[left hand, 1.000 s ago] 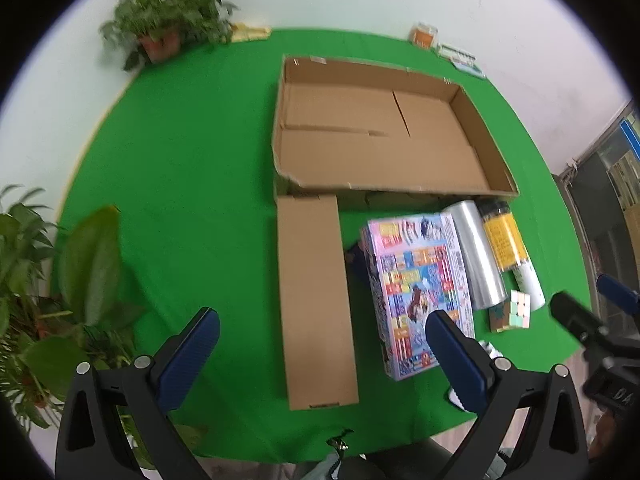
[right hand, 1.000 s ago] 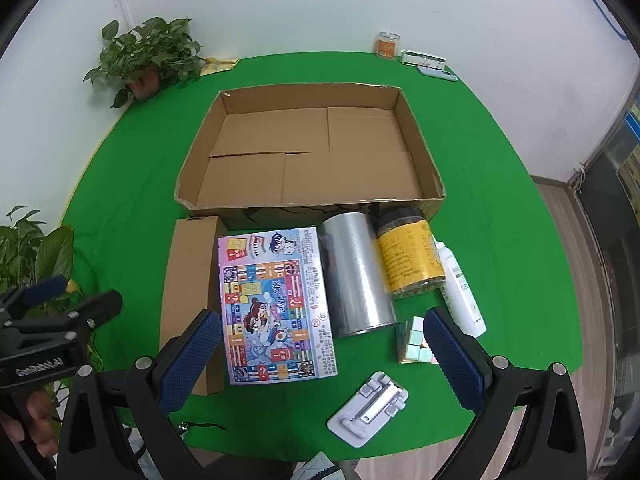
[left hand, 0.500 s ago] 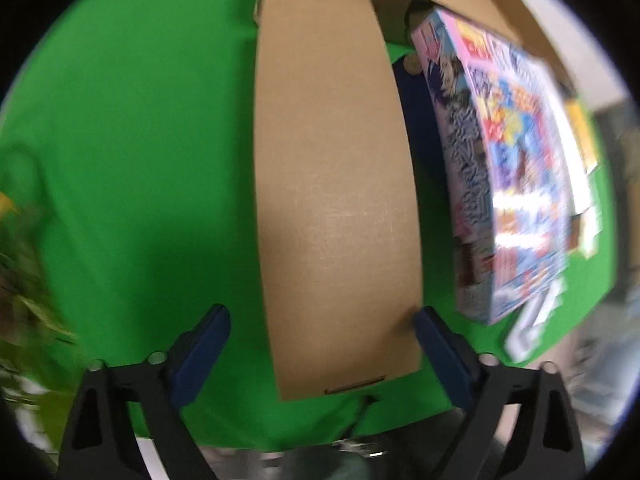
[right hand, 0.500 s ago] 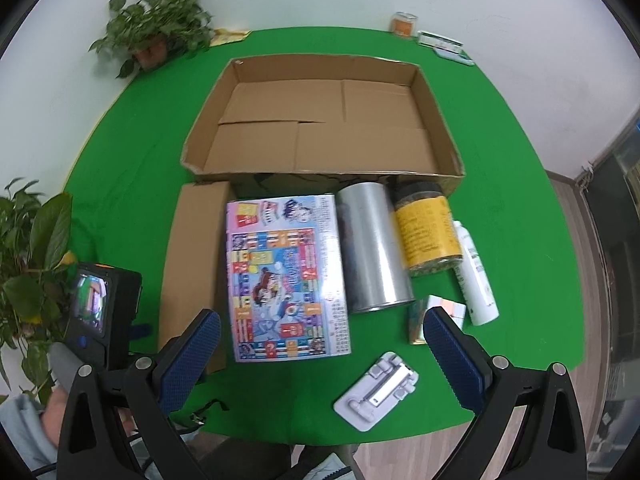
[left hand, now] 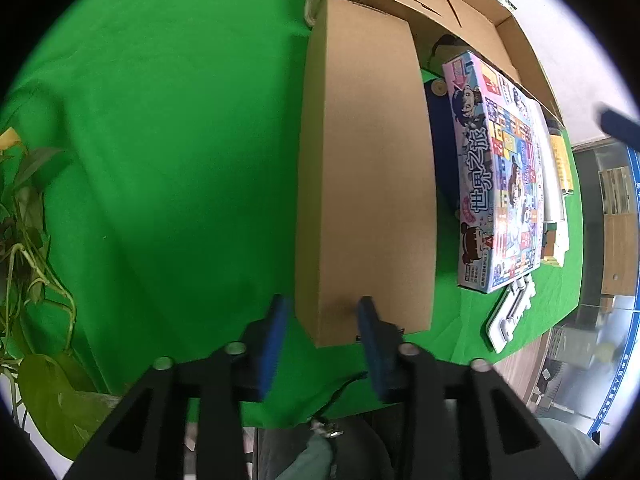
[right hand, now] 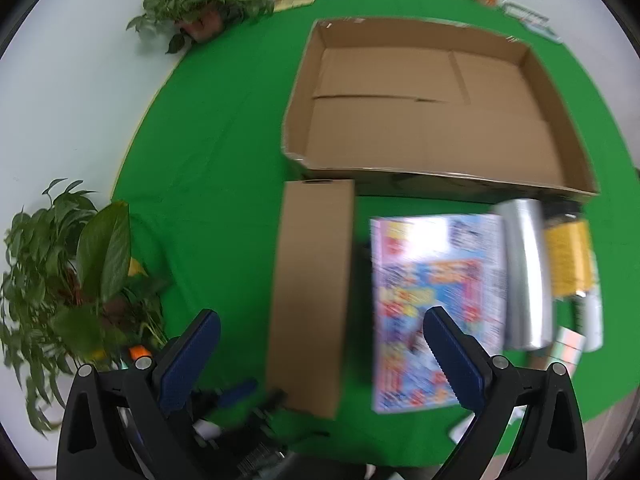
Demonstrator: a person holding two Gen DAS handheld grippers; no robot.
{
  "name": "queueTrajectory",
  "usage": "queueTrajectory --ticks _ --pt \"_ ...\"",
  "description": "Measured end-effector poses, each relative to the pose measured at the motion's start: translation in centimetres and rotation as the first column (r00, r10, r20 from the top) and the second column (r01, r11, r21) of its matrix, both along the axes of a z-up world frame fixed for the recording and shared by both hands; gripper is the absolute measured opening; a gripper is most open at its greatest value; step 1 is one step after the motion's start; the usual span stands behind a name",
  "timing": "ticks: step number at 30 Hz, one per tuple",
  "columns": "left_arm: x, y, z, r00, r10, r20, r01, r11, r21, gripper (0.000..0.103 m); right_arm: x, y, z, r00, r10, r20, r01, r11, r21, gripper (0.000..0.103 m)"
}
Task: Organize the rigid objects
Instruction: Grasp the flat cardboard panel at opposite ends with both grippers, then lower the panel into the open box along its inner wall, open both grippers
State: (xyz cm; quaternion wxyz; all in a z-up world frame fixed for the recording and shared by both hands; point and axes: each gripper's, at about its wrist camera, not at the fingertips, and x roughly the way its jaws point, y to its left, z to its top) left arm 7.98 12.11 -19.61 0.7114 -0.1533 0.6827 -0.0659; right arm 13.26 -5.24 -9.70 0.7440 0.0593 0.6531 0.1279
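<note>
Left wrist view: the left gripper [left hand: 322,316] has just been closing, its blue pads straddling the near left corner of the long brown box [left hand: 366,184] on the green cloth [left hand: 168,140]; whether they press it cannot be told. A colourful game box [left hand: 498,188] hides most of the items behind it, and the big open carton [left hand: 460,20] is cut off at the top. Right wrist view, blurred: the right gripper [right hand: 318,360] hangs spread wide, holding nothing.
</note>
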Motion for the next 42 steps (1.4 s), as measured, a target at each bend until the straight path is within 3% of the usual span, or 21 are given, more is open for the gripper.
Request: queueTrajectory --ticks 1,3,5,8,11,15,21,25,28,29,34,38,42 --pt "-0.1 -0.7 0.0 1.0 0.0 0.013 0.0 1.0 0.008 0.062 1.1 1.2 -1.1 1.0 0.008 -0.025 -0.008 1.0 -0.001 0.102" --pt "0.2 -1.6 0.5 0.999 -0.017 0.05 0.015 0.999 0.041 0.076 2.5 2.6 -2.6 0.998 0.027 -0.055 -0.028 1.0 -0.013 0.102" --pt "0.5 -2.8 0.6 0.996 -0.059 0.072 0.055 0.997 0.05 0.076 4.2 4.0 -4.0 0.995 0.051 -0.083 -0.053 0.998 -0.024 0.102" --pt "0.9 -4.6 -0.7 0.994 -0.108 0.022 0.106 0.99 0.09 0.078 6.5 5.3 -5.7 0.991 0.062 -0.118 -0.066 0.997 -0.029 0.102" --pt "1.0 -5.5 -1.6 0.996 -0.082 0.032 0.081 0.996 0.046 0.083 8.4 6.3 -7.7 0.985 0.067 -0.162 -0.076 0.996 -0.05 0.102" --pt "1.1 -5.8 -4.0 0.997 -0.061 -0.035 0.064 0.995 0.083 0.086 10.2 7.7 -11.0 0.975 0.053 -0.216 -0.074 0.993 -0.092 0.102" --pt "0.1 -5.0 -4.3 0.999 -0.047 0.014 0.045 0.996 0.076 0.086 11.4 9.3 -14.6 0.956 0.055 -0.288 -0.089 0.99 -0.106 0.102" --pt "-0.6 -4.5 -4.7 0.999 -0.036 0.013 0.035 0.996 0.087 0.085 11.2 10.8 -16.1 0.96 0.063 -0.272 -0.119 0.974 -0.195 0.103" --pt "-1.2 -3.8 -4.6 0.999 -0.045 0.016 0.043 0.993 0.107 0.084 11.1 11.6 -16.4 0.955 0.075 -0.287 -0.112 0.987 -0.117 0.08" --pt "-1.3 -3.7 -4.5 0.999 -0.049 0.021 0.046 0.992 0.114 0.084 11.0 12.0 -16.4 0.954 0.075 -0.289 -0.114 0.986 -0.12 0.08" --pt "-2.4 -1.7 -2.2 0.995 -0.061 0.076 0.046 0.982 0.182 0.084 10.6 13.0 -14.4 0.965 0.069 -0.252 -0.087 0.994 -0.061 0.079" --pt "-3.3 -1.1 1.6 0.982 -0.105 0.155 0.057 0.957 0.284 0.084 9.8 13.2 -8.4 0.983 0.073 -0.17 -0.07 0.997 0.019 0.078" --pt "-2.6 -0.9 6.5 0.955 -0.149 0.257 0.046 0.929 0.367 0.084 9.3 11.6 0.0 0.997 0.052 -0.061 -0.046 0.995 0.092 0.078"
